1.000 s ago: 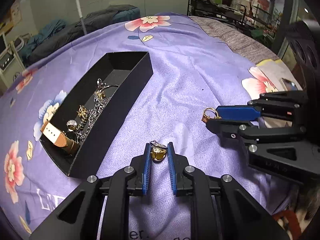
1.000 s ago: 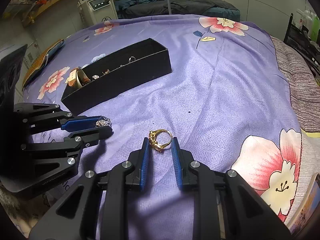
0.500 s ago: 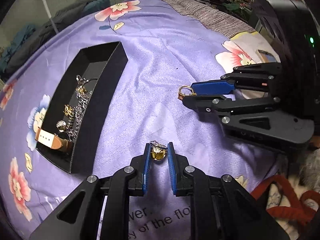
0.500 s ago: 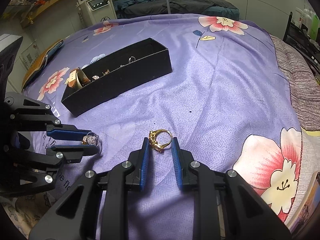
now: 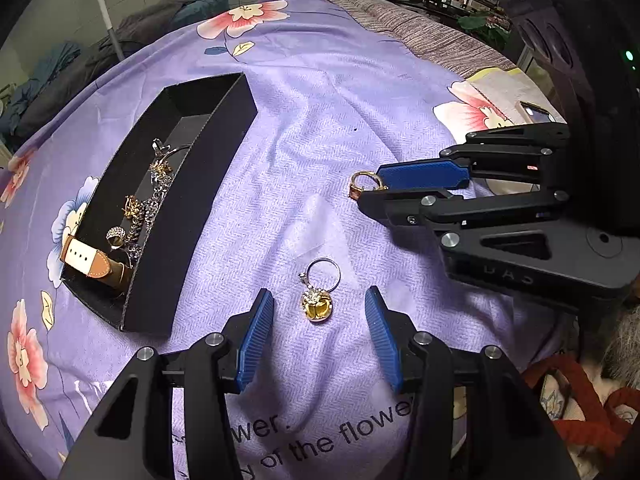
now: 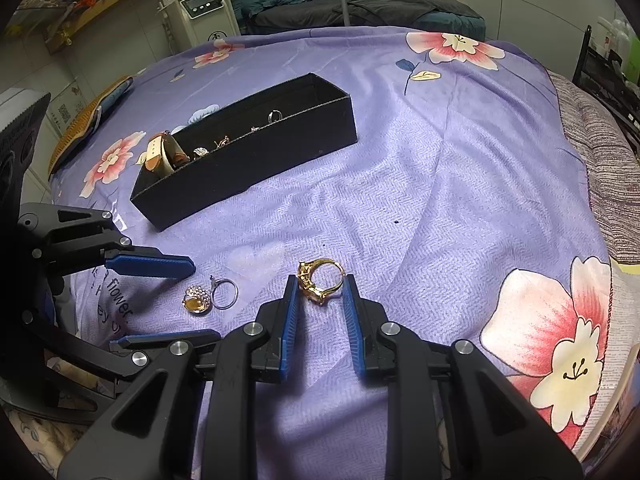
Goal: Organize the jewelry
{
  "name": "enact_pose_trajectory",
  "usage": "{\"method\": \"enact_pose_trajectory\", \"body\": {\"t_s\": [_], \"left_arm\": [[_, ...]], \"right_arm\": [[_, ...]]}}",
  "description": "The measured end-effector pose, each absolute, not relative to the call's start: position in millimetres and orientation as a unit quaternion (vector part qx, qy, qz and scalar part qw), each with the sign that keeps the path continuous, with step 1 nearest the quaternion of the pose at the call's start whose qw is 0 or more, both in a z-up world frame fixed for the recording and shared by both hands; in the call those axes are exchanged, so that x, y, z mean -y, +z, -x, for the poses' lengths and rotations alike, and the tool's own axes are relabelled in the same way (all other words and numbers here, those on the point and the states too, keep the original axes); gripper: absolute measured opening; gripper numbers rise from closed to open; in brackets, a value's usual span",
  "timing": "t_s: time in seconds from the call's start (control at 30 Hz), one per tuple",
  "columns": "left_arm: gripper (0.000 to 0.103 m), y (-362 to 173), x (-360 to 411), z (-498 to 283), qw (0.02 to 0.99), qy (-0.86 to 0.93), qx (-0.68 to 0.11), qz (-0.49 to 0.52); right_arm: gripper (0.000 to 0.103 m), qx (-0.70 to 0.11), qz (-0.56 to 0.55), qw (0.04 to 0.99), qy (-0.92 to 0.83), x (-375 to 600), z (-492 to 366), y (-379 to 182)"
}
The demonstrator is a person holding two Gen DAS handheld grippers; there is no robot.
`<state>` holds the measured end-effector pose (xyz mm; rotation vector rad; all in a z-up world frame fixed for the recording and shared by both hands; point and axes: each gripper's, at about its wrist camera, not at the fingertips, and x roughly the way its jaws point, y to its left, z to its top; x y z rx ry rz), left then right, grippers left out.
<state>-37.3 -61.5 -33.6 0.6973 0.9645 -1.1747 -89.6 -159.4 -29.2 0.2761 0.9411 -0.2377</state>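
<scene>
Left wrist view: the left gripper [image 5: 318,312] is opening, its blue pads spread clear on both sides of the silver ring with a yellow stone charm [image 5: 319,294], which lies loose on the purple floral bedsheet [image 5: 328,92] just right of the black jewelry box [image 5: 216,168]. The right gripper [image 6: 319,292], further right of the box, is clenched on a gold ring [image 6: 320,278], pads pressing its sides. In the box lie a tan watch strap [image 5: 90,262], chains and rings. Print on the sheet reads "flower" and "of the flower".
</scene>
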Motion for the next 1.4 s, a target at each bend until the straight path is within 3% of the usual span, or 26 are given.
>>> {"method": "enact_pose_trajectory", "body": {"t_s": [0.17, 0.37, 1.4], "left_arm": [[0.043, -36.4, 61.6, 29.3, 0.677, -0.517, -0.433, -0.295], [0.015, -33.4, 55.6, 24.7, 0.69, -0.51, -0.436, -0.272], [0.016, -1.3, 44.9, -15.2, 0.758, -0.459, -0.414, -0.207]], "right_arm": [[0.023, -0.451, -0.132, 0.875, -0.114, 159.5, 89.5, -29.2], [0.023, -0.452, -0.13, 0.875, -0.116, 158.5, 89.9, -29.0], [0.023, -0.41, -0.123, 0.898, -0.098, 155.8, 35.9, 11.8]]}}
